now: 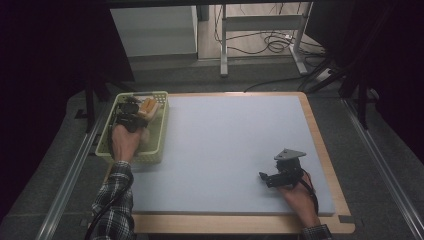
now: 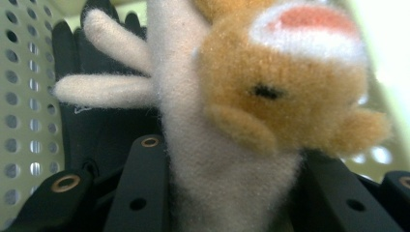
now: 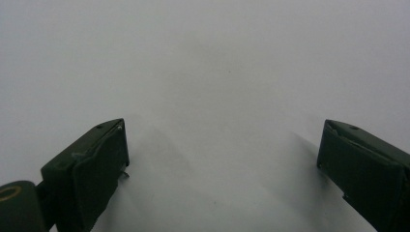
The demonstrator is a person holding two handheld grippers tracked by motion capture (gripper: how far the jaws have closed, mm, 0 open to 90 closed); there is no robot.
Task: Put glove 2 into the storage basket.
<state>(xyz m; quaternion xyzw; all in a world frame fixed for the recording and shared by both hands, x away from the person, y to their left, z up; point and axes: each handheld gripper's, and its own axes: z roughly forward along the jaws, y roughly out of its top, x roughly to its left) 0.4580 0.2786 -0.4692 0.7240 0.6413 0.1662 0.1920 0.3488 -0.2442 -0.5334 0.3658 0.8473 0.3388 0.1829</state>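
The left claw [image 1: 134,111], reaching into the pale green basket [image 1: 161,131], is clamped on a tan-and-cream plush toy [image 2: 232,121] between its jaws; lifting it out remains. The right claw [image 1: 264,178] rests wide open, empty, on the worktop [image 1: 225,135].

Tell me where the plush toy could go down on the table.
Bare grey mat runs from the yellow basket across to the right claw, and beyond it to the far edge. The basket is crowded: left claw, plush toy, black glove.
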